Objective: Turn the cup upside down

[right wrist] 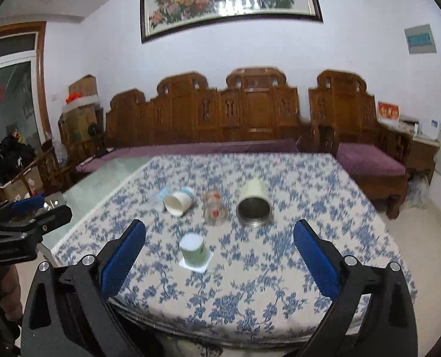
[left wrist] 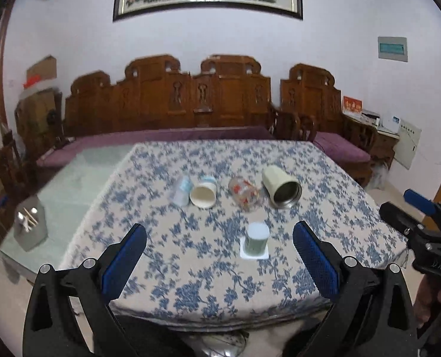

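A green paper cup (left wrist: 257,239) stands upside down on a white square coaster (left wrist: 264,254) near the table's front; it also shows in the right wrist view (right wrist: 193,248). Behind it lie a white paper cup (left wrist: 203,195) (right wrist: 179,202), a clear plastic cup (left wrist: 181,192), a patterned glass (left wrist: 245,193) (right wrist: 214,206) and a cream steel-lined mug (left wrist: 281,186) (right wrist: 254,202), all on their sides. My left gripper (left wrist: 219,248) is open and empty, held back above the front edge. My right gripper (right wrist: 219,248) is open and empty too.
The table has a blue floral cloth (left wrist: 190,267) with bare glass (left wrist: 72,184) on its left. A grey holder with sticks (left wrist: 30,224) stands on that glass. A carved wooden sofa (left wrist: 167,104) lines the wall behind.
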`<state>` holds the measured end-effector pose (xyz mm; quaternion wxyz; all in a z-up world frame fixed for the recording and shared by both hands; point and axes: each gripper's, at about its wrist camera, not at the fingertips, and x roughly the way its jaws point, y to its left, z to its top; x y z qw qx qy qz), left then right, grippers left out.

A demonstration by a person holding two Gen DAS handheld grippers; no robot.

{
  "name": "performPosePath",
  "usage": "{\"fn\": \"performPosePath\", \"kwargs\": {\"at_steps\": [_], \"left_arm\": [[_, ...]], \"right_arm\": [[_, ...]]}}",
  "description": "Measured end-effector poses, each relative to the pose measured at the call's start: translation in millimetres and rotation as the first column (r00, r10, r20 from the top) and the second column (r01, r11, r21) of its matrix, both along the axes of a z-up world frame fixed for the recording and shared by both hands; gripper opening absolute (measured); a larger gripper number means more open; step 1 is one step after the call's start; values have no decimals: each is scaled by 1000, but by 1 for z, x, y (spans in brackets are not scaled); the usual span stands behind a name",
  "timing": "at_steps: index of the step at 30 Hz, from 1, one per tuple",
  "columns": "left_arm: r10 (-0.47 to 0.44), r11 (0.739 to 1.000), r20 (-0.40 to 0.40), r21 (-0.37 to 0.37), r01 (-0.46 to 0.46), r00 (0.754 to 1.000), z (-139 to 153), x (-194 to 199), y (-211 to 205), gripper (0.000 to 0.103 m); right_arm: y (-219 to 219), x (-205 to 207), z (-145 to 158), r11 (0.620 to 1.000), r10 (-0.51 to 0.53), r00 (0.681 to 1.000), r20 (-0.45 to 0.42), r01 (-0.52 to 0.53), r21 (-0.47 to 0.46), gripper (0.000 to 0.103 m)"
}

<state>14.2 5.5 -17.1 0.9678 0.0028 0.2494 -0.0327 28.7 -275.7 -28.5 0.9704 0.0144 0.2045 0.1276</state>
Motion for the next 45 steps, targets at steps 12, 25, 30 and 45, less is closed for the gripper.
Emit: {"fn": "performPosePath", "kwargs": {"at_steps": [12,25,30,45], "left_arm": [[2,1000,54,9,-2,999,14,-14,-1,95],[7,1000,56,9,-7,998,14,-16,-2,95],[9,1000,58,8,-10,998,14,-17,-2,95],[13,1000,59,8,-13,998,14,-16,-2,95]], "right_arm": [[-5,-16,22,1000,-16,998,62,16,5,100],[-3,-15,22,1000,-17,998,54,16,7,100],[-3,-15,22,1000,-18,998,53,17,7,100],[-4,-14,18,1000,-20,999,47,19,12,100]]}}
